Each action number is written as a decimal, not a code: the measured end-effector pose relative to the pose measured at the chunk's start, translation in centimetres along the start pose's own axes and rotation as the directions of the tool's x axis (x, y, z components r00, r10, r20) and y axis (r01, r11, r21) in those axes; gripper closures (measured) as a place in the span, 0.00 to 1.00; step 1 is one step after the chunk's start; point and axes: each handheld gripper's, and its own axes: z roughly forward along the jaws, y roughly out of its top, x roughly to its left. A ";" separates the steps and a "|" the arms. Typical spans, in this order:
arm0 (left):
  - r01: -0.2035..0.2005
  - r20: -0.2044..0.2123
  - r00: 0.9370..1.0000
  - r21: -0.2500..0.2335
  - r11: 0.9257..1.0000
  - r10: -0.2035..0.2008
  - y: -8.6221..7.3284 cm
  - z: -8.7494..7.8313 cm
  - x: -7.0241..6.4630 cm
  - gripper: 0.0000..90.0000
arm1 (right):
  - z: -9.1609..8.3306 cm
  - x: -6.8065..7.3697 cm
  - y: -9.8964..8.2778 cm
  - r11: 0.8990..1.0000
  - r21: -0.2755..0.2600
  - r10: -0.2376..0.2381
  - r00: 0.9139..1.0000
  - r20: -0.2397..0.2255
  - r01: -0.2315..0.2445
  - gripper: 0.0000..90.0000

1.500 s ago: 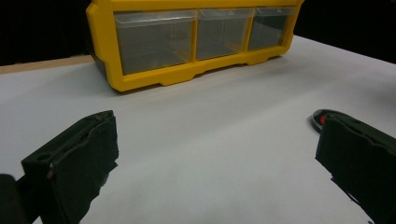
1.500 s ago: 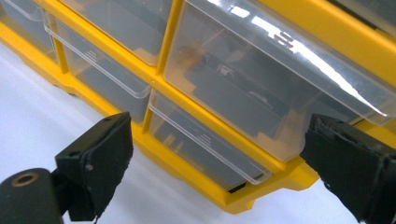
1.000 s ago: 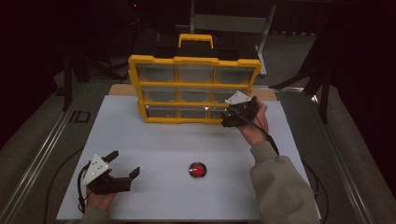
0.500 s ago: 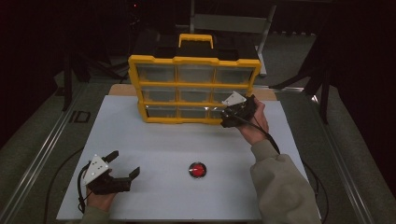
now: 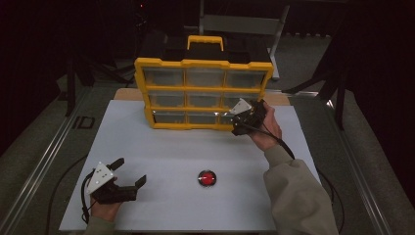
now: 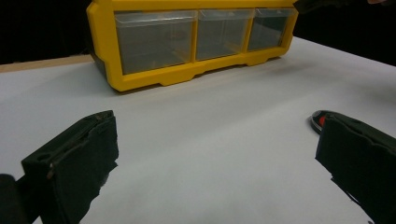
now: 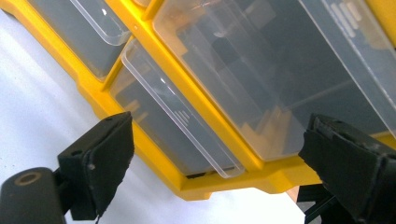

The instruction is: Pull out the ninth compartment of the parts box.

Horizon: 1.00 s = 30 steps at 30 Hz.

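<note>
Both grippers are seen with their jaws spread apart and nothing between them. Compared with a second ago, little is changed: the right gripper point(image 5: 243, 119) is still held at the lower right corner of the yellow drawer cabinet point(image 5: 203, 62), shifted only a touch nearer the drawers, and the left gripper point(image 5: 125, 178) is kept in the same place, low over the near left part of the white table point(image 5: 161, 147). The red button point(image 5: 207, 177) is unmoved, lying on the table near its front edge, to the right of the left gripper and well apart from the cabinet.

In the right gripper view, the right gripper point(image 7: 215, 154) is pointed at the bottom right drawer point(image 7: 177, 126), whose clear front is seen between the open jaws; whether a jaw touches it cannot be told. In the left gripper view, the left gripper point(image 6: 219, 154) is aimed across bare table toward the cabinet point(image 6: 140, 79), with the button point(image 6: 319, 120) partly hidden behind one jaw.

Counted: two grippers, one cabinet, one button. Nine clear drawers are shown in the cabinet, in three rows of three. One yellow handle point(image 5: 205, 40) is set on its top.
</note>
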 end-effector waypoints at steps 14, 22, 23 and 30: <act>-0.001 0.001 1.000 0.002 1.000 0.001 0.0 0.0 0.0 0.00 | 0.4 0.3 -0.3 0.996 0.024 -0.088 0.996 0.026 0.087 0.12; -0.001 0.002 1.000 0.002 1.000 0.001 0.0 0.1 0.0 0.00 | 0.6 0.4 -0.5 0.988 0.038 -0.152 0.987 0.051 0.150 0.12; -0.001 0.001 1.000 0.002 1.000 0.001 0.0 0.0 0.0 0.00 | 0.6 0.5 -0.5 0.987 0.041 -0.157 0.986 0.057 0.155 0.12; -0.002 0.002 1.000 0.002 1.000 0.002 0.0 0.0 0.0 0.00 | 1.0 1.4 -0.5 0.978 0.045 -0.208 0.975 0.074 0.206 0.15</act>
